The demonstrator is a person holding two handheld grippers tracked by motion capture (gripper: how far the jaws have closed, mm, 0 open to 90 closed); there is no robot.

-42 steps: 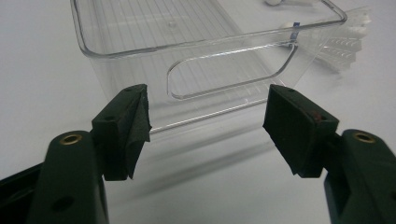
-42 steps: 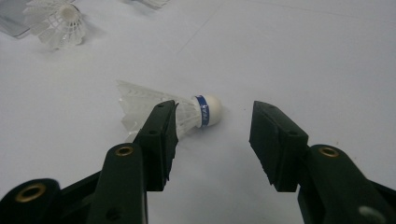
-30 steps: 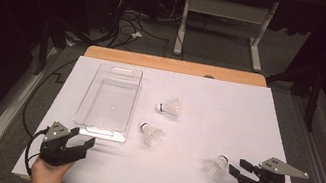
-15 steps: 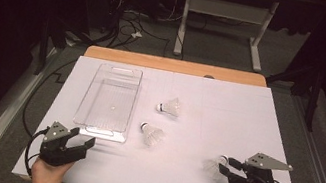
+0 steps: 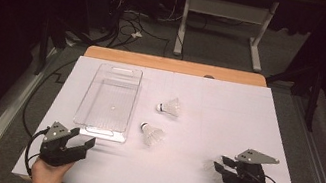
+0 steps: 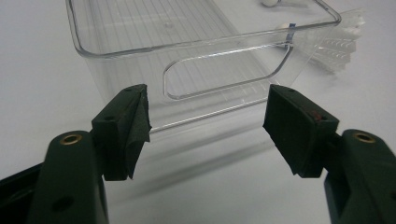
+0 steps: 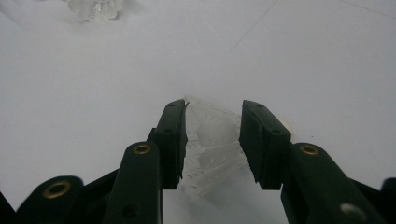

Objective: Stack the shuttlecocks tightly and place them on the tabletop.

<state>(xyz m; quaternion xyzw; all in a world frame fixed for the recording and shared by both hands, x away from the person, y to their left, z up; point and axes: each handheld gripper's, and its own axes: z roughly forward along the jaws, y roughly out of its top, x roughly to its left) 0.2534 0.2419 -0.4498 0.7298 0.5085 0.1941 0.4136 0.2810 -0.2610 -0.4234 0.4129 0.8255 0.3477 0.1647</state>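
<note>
1. White table [image 5: 248, 116] in a dark room, clear bin [image 5: 111, 97] toward its left edge.
2. Right gripper [image 5: 217, 166], near the front right corner, has just been closing its jaws around a white shuttlecock [image 7: 210, 149], feathers touching both pads.
3. Left gripper [image 5: 83, 142] rests released at the front left, holding nothing.

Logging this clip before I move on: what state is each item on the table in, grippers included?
Clear bin: upright, empty, untouched.
Far shuttlecock: lying on its side, free.
Middle shuttlecock: lying on its side, free.
Near shuttlecock: between the right jaws, skirt touching both pads.
Right gripper: jaws have just been closing on that shuttlecock.
Left gripper: open, facing the bin's handle.
</note>
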